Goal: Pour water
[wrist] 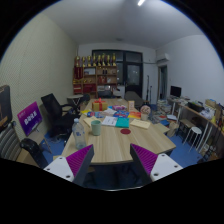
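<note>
Hovering well back from the table (110, 148), gripper (113, 160) fingers spread wide, holding nothing. Sitting on that table, far beyond the fingertips: a teal cup (96, 127) among clutter.

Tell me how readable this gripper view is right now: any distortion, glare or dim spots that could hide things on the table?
Gripper view: strong fisheye bending, walls and ceiling curve around the table; a ceiling light glares overhead; the room is otherwise evenly but dimly lit; items on the table are small and hard to identify; the gripper stands open, nothing between its fingers.
</note>
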